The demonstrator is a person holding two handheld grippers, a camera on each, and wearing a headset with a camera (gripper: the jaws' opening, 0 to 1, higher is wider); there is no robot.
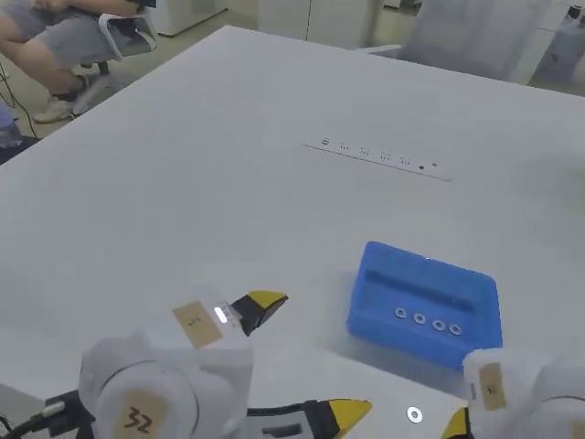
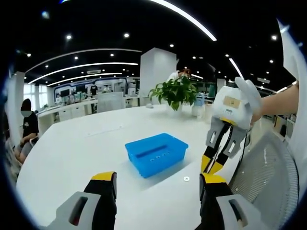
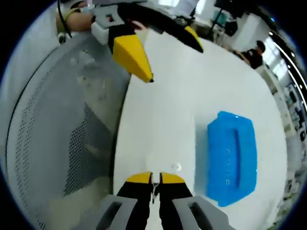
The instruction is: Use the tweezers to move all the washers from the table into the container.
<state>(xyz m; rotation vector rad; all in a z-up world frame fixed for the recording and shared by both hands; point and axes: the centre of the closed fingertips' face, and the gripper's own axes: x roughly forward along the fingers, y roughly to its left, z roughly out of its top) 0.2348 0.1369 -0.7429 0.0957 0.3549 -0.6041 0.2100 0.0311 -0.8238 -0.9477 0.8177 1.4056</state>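
A blue container (image 1: pixel 425 302) sits on the white table with several washers in a row inside it. One loose washer (image 1: pixel 414 415) lies on the table in front of it, also seen as the washer (image 2: pixel 186 178) and the washer (image 3: pixel 177 166). My right gripper (image 3: pixel 154 181) is shut on thin metal tweezers (image 3: pixel 154 188), just short of that washer. In the head view the right gripper (image 1: pixel 462 425) is at the bottom right edge. My left gripper (image 1: pixel 309 357) stands open and empty to the left of the washer. The container (image 2: pixel 156 153) lies ahead of the left gripper (image 2: pixel 158 184).
A flat socket strip (image 1: pixel 379 157) is set into the table beyond the container. A person sits on a chair (image 1: pixel 119 37) at the far left corner. A grey mesh chair back (image 3: pixel 62 120) is close by the table's near edge (image 3: pixel 120 134). A potted plant (image 2: pixel 175 91) stands far off.
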